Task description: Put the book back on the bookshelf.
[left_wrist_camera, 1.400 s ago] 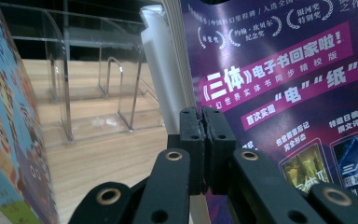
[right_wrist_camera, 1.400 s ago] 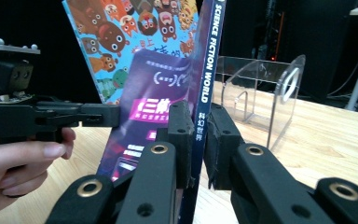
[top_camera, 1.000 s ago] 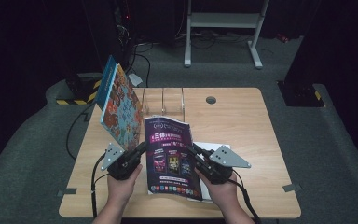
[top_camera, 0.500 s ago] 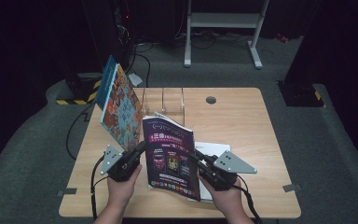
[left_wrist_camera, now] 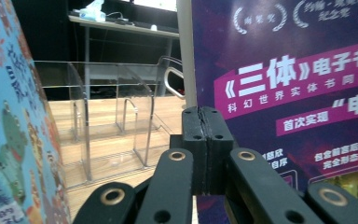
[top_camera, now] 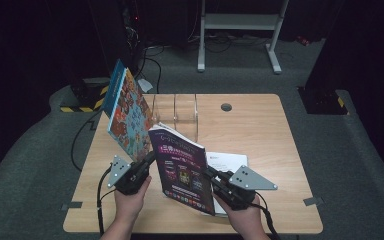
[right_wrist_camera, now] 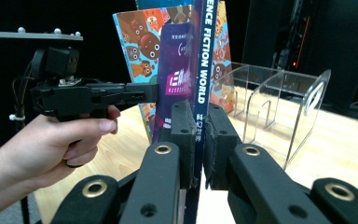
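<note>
While the purple magazine (top_camera: pixel 182 170) stands tilted on its lower edge near the front of the wooden table (top_camera: pixel 260 135), the high view shows it pinched from both sides: the left gripper (top_camera: pixel 150 161) meets its left edge and the right gripper (top_camera: pixel 209 172) its right edge. A colourful picture book (top_camera: pixel 127 117) leans just behind and to the left of it, a clear acrylic rack (top_camera: pixel 177 112) stands farther back, and a white sheet (top_camera: pixel 227 162) lies flat under the magazine's right side.

From the left gripper view, the left gripper (left_wrist_camera: pixel 204 116) has its jaws pressed together, with the magazine's purple cover (left_wrist_camera: pixel 289 84) running off to the right; whether a page edge sits between the pads cannot be told here. The picture book (left_wrist_camera: pixel 9 130) rises at the left and the rack's empty compartments (left_wrist_camera: pixel 112 121) lie straight ahead.

Seen in the right gripper view, the right gripper (right_wrist_camera: pixel 199 126) is clamped on the magazine's spine (right_wrist_camera: pixel 200 60), its jaws having just closed the last bit onto it. The other hand (right_wrist_camera: pixel 51 144) holds its gripper against the cover, and the rack (right_wrist_camera: pixel 279 107) waits to the right.

The step in hand appears to be lifting the magazine upright for filing. The next move likely calls for both hands to carry it back together, spine vertical, and lower it into a free slot without nudging the leaning book.
</note>
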### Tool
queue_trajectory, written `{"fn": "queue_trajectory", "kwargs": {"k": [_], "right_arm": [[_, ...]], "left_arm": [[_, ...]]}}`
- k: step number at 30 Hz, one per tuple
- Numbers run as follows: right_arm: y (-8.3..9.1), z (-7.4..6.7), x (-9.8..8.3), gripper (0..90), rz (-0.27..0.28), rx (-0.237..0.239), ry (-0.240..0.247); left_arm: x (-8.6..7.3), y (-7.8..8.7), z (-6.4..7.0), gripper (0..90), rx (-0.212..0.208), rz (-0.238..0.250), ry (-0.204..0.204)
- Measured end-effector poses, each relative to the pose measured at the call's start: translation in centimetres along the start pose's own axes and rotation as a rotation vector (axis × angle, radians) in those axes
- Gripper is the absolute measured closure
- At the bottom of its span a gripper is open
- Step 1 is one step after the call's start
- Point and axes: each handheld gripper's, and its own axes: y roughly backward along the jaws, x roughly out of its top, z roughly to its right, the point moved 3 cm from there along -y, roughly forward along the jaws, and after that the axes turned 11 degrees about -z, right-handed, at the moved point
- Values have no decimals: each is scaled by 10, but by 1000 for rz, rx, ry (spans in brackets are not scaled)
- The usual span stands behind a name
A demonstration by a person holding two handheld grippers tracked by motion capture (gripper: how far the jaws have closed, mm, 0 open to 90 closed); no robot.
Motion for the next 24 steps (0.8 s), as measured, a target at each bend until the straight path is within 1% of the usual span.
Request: {"fn": "queue_trajectory", "kwargs": {"k": [3, 4, 6, 7, 9, 10, 11, 13, 14, 15, 16, 17, 18, 21, 24], "right_arm": [[-4, 0, 3, 844, 21, -12, 33], [-4, 0, 3, 844, 21, -12, 33], [-8, 1, 6, 844, 23, -20, 50], [-12, 3, 8, 844, 26, -26, 59], [-16, 6, 10, 845, 35, -30, 61], [-17, 8, 12, 844, 37, -33, 67], [-20, 11, 14, 844, 42, -38, 68], [-22, 17, 16, 844, 47, -47, 62], [-22, 17, 16, 844, 47, -47, 62], [-25, 24, 19, 844, 50, -61, 63], [-25, 24, 19, 844, 50, -61, 63], [-25, 29, 18, 844, 51, -66, 53], [-25, 32, 18, 844, 50, -69, 46], [-24, 34, 17, 844, 59, -72, 38], [-22, 32, 16, 843, 60, -73, 43]], "left_arm": [[3, -2, -3, 900, 19, 3, 6], [3, -2, -3, 900, 19, 3, 6], [7, -3, -6, 900, 30, 2, 5], [10, -4, -9, 900, 39, 4, 5], [15, -7, -11, 900, 49, 7, 5], [15, -7, -11, 900, 49, 7, 5], [20, -11, -12, 900, 65, 15, -3], [23, -16, -13, 900, 73, 19, -5], [23, -16, -13, 900, 73, 19, -5], [26, -22, -12, 900, 78, 17, -8], [26, -22, -12, 900, 78, 17, -8], [26, -27, -9, 900, 84, 18, -11], [26, -29, -8, 900, 84, 19, -14], [26, -31, -6, 900, 87, 17, -18], [25, -32, -6, 899, 95, 9, -17]]}}
